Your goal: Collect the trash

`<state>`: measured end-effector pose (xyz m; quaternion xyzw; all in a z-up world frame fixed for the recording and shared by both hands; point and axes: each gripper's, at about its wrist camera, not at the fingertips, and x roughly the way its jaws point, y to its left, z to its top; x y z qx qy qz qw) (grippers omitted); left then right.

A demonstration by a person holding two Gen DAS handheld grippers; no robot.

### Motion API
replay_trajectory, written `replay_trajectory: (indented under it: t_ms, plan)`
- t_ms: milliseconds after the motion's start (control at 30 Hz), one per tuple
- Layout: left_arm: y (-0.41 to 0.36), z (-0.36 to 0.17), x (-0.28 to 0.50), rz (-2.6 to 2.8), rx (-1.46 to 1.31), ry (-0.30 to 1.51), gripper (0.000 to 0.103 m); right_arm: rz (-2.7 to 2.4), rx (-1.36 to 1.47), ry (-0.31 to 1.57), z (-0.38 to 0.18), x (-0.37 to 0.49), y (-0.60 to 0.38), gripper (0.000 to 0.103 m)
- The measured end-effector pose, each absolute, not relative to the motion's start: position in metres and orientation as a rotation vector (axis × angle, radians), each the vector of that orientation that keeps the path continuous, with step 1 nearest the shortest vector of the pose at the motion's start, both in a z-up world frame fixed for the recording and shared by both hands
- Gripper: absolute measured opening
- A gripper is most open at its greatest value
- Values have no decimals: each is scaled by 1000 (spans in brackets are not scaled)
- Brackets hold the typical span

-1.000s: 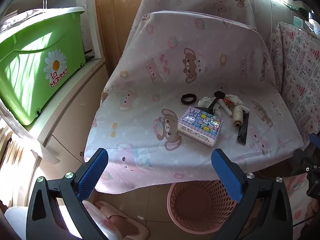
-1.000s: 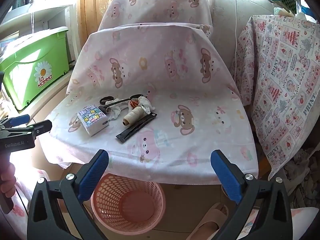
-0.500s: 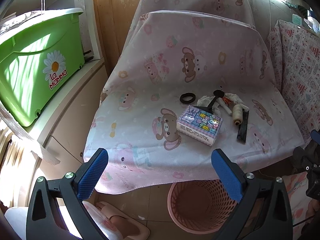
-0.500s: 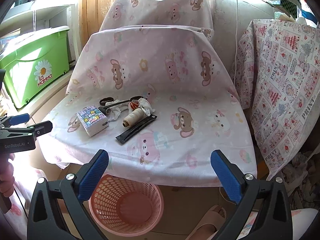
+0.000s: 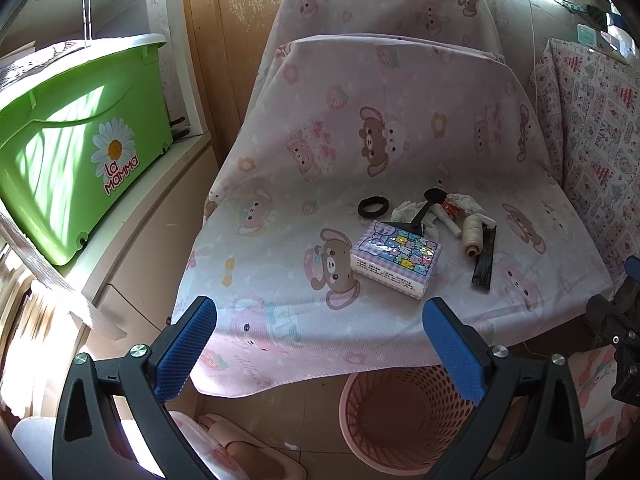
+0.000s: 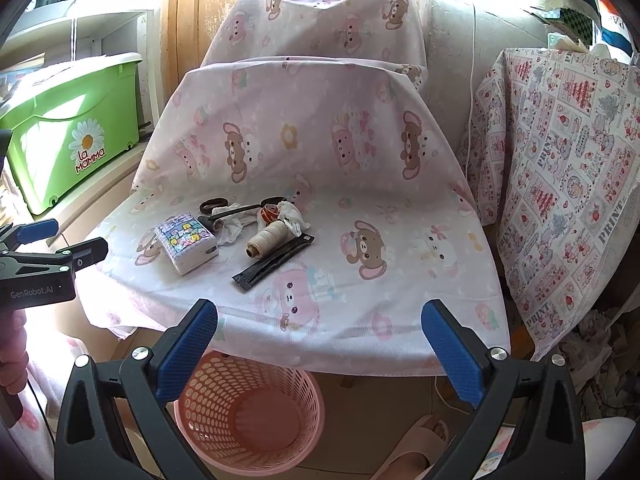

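A cloth-covered seat [image 5: 280, 280] [image 6: 380, 292] holds a small pile: a tissue pack [image 5: 395, 258] [image 6: 186, 242], a black wrapper strip [image 5: 484, 258] [image 6: 274, 266], a twine spool [image 5: 472, 236] [image 6: 268, 238], crumpled white paper [image 5: 408, 210] [image 6: 296, 216], a black ring [image 5: 373, 206] and a black scraper [image 5: 424, 212]. A pink mesh basket [image 5: 404, 416] [image 6: 248, 408] stands on the floor below the seat's front edge. My left gripper [image 5: 320, 348] and right gripper [image 6: 320, 348] are both open and empty, held short of the seat.
A green "La Mamma" bin [image 5: 72, 152] [image 6: 68, 140] sits on a white cabinet at the left. A patterned cloth [image 6: 560, 184] hangs at the right. Slippered feet [image 5: 240, 452] [image 6: 416, 448] are on the floor by the basket. The left gripper also shows in the right wrist view [image 6: 44, 264].
Both grippers have drifted slightly; the seat and pile sit a little lower and closer in view. Nothing was taken hold of.
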<state>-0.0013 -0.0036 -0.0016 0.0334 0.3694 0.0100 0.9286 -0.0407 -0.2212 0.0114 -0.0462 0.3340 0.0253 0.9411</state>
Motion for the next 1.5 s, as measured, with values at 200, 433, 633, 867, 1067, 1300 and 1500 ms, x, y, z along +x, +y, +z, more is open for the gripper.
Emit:
replay_trajectory:
  t_ms: [200,433,633,867,1067,1300,1500]
  plan:
    - [-2,-2,-1,29,67,754,102,39,-81,674,12,-45,-222,103]
    - [-7,-1,-2,30,86,747,102,28,-64,674,12,-45,-224,103]
    - [-10,-4,-1,23,84,758,102,14,-70,669,12,-45,-223,103]
    - [-11,-4,-1,24,86,758,102,26,-95,669,11,-46,-219,103]
    - [-11,-5,-1,32,93,752,102,37,-100,692,9,-44,-216,103]
    - [-12,-5,-2,34,105,747,102,53,-29,747,3,-37,-226,103]
    - [-14,-6,-2,22,111,750,102,50,-5,784,-3,-31,-230,103]
